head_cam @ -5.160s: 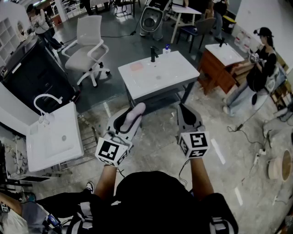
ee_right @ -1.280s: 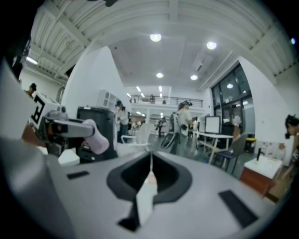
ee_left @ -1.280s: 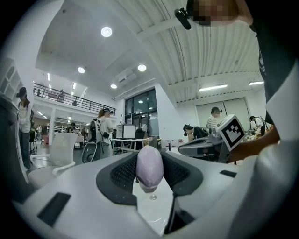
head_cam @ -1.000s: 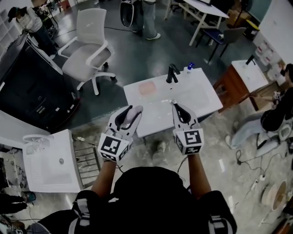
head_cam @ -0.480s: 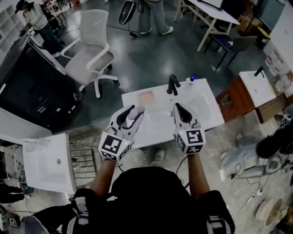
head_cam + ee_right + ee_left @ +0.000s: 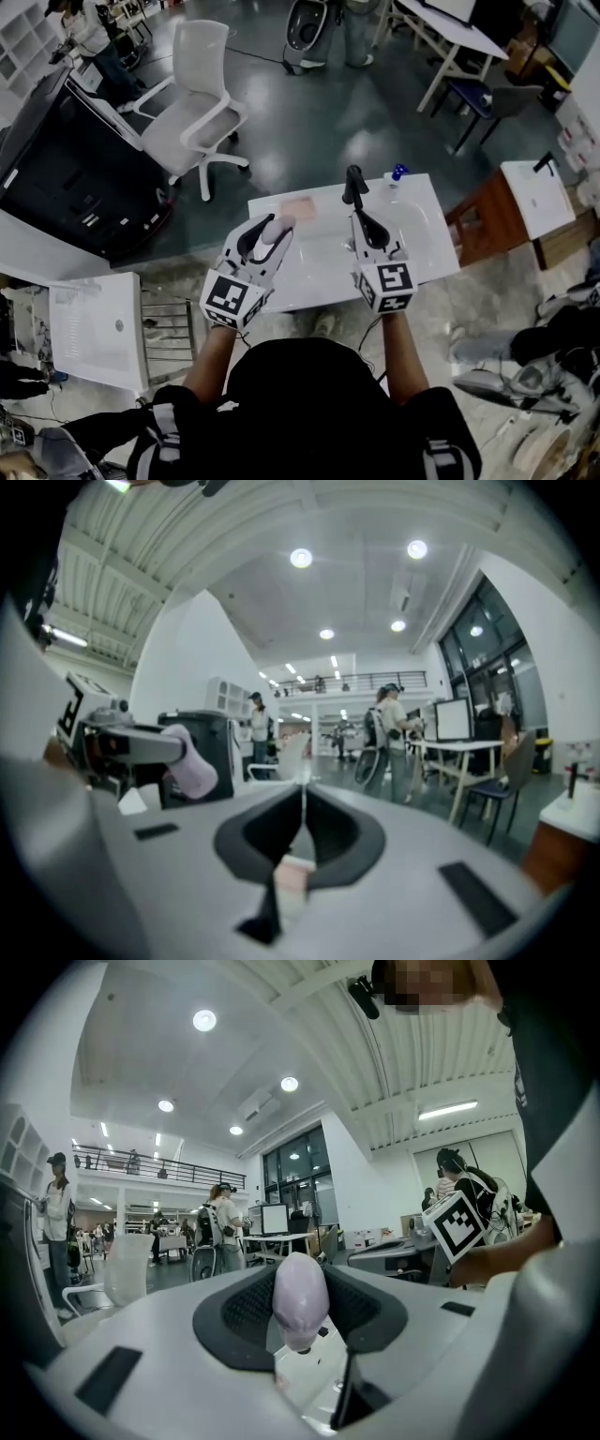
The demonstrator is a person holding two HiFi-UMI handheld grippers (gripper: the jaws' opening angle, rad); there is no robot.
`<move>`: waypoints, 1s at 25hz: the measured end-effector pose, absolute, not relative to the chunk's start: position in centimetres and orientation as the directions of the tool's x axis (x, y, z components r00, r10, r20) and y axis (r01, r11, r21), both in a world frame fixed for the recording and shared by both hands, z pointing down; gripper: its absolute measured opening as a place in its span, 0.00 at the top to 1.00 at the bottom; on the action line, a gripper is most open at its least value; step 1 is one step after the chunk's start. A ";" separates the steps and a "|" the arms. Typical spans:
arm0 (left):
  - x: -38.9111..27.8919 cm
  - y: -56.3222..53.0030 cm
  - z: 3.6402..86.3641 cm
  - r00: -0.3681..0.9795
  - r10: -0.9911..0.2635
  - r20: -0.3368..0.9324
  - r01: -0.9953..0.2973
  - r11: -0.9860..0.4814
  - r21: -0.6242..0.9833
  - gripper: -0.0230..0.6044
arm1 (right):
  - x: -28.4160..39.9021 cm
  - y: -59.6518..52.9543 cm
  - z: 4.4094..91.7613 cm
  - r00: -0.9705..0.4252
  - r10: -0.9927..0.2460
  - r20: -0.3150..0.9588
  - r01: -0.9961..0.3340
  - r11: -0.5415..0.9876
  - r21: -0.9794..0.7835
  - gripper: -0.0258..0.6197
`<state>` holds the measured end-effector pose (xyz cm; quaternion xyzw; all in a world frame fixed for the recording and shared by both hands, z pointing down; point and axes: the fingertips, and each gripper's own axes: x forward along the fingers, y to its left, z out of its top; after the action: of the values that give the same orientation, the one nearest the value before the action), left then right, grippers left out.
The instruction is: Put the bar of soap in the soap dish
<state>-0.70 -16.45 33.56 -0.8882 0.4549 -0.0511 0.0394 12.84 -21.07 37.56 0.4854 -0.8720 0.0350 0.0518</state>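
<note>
My left gripper [image 6: 265, 234] is shut on a pale lilac bar of soap [image 6: 275, 228], which stands up between its dark pads in the left gripper view [image 6: 300, 1297]. It hovers over the front left part of a white washbasin top [image 6: 319, 267]. A flat pink soap dish [image 6: 300, 207] lies on that top just beyond the soap. My right gripper [image 6: 361, 225] has its jaws shut with nothing between them [image 6: 302, 799], and it hangs over the basin close behind the black faucet [image 6: 353, 182]. The right gripper view shows the held soap [image 6: 192, 769] off to the left.
A small blue-capped bottle [image 6: 396, 173] stands beside the faucet. A white office chair [image 6: 192, 103] and a black cabinet [image 6: 66, 173] are at the far left. Another white basin [image 6: 94, 328] sits at lower left, and a wooden vanity [image 6: 530, 202] at the right. People stand further off.
Both grippers have moved forward from the washbasin's near edge to above its top. The soap is now near the pink dish, and the right jaws are close to the faucet.
</note>
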 end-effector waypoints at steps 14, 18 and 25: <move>0.1 -18.8 34.3 0.552 -0.831 0.065 -0.822 -0.556 -0.124 0.69 | 13.5 -24.1 38.9 -0.565 -0.815 0.127 -0.824 0.566 -0.027 0.90; 0.4 -19.4 34.7 0.548 -0.833 0.075 -0.825 -0.553 -0.113 0.69 | 13.8 -24.7 39.6 -0.567 -0.812 0.140 -0.822 0.568 -0.036 0.90; 0.0 -20.9 37.1 0.537 -0.834 0.124 -0.834 -0.547 -0.075 0.69 | 13.2 -26.1 41.3 -0.581 -0.794 0.175 -0.812 0.582 -0.056 0.90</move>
<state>-0.01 -20.92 37.08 -0.8766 0.4757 -0.0725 0.0033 13.25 -26.13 41.34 0.4527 -0.8868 0.0651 0.0656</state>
